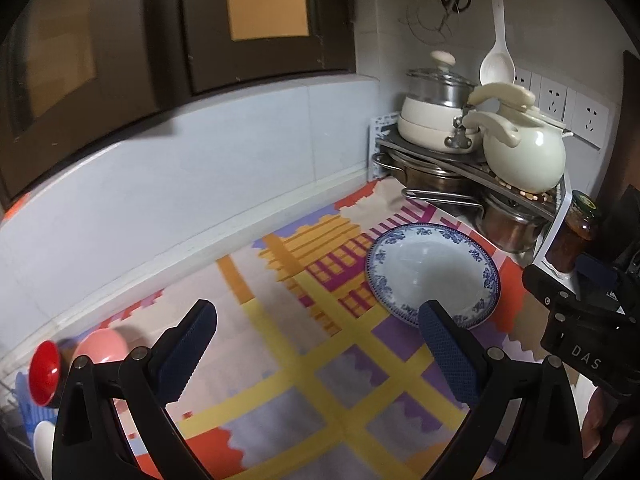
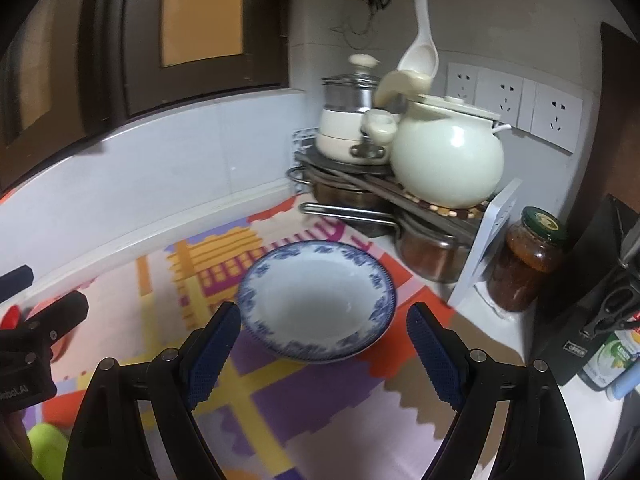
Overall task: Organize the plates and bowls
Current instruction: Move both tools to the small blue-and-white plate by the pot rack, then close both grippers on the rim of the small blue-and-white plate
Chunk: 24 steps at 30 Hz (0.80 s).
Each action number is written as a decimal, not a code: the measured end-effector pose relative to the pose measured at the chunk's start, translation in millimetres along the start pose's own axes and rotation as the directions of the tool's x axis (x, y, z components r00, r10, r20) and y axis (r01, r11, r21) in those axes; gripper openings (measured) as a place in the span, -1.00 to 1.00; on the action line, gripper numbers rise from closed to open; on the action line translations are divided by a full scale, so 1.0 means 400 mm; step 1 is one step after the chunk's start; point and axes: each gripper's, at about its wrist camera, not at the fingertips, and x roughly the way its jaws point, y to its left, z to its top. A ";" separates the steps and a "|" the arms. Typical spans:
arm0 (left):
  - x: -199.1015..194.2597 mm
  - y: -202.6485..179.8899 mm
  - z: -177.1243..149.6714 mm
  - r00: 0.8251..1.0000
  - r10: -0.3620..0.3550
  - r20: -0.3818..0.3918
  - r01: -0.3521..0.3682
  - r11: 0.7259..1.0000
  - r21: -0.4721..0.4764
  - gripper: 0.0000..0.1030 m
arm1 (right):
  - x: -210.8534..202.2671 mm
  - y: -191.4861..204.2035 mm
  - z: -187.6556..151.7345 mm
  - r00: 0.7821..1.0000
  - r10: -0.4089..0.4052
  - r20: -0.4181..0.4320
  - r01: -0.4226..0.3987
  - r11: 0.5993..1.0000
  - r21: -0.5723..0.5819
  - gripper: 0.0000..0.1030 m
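Note:
A white plate with a blue floral rim (image 1: 434, 272) (image 2: 318, 302) lies flat on the colourful patterned mat (image 1: 304, 360) (image 2: 280, 400). My right gripper (image 2: 324, 316) stands open just short of the plate's near rim, one finger on each side, nothing between the pads. My left gripper (image 1: 320, 320) is open and empty over the mat, with the plate ahead to its right; its right finger overlaps the plate's near edge in view. A pink bowl (image 1: 104, 346) and a red bowl (image 1: 44, 372) sit at the far left.
A corner rack (image 1: 460, 160) (image 2: 384, 192) holds cream pots, a round ceramic pot (image 1: 524, 156) (image 2: 448, 164) and steel pans beneath. A jar (image 2: 528, 260) stands right of it, with a knife block (image 2: 592, 300) further right. A blue dish rack (image 1: 28, 408) is at the left edge.

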 end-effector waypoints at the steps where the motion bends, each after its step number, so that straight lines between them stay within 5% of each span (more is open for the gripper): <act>1: 0.017 -0.008 0.006 1.000 -0.007 -0.007 0.007 1.000 0.001 0.99 | 0.015 -0.010 0.005 1.000 -0.004 -0.005 0.004 1.000 0.008 0.66; 24: 0.411 -0.121 0.039 0.981 -0.057 -0.187 0.060 0.998 0.010 0.87 | 0.362 -0.144 0.008 0.988 -0.071 -0.134 0.085 0.991 0.102 0.66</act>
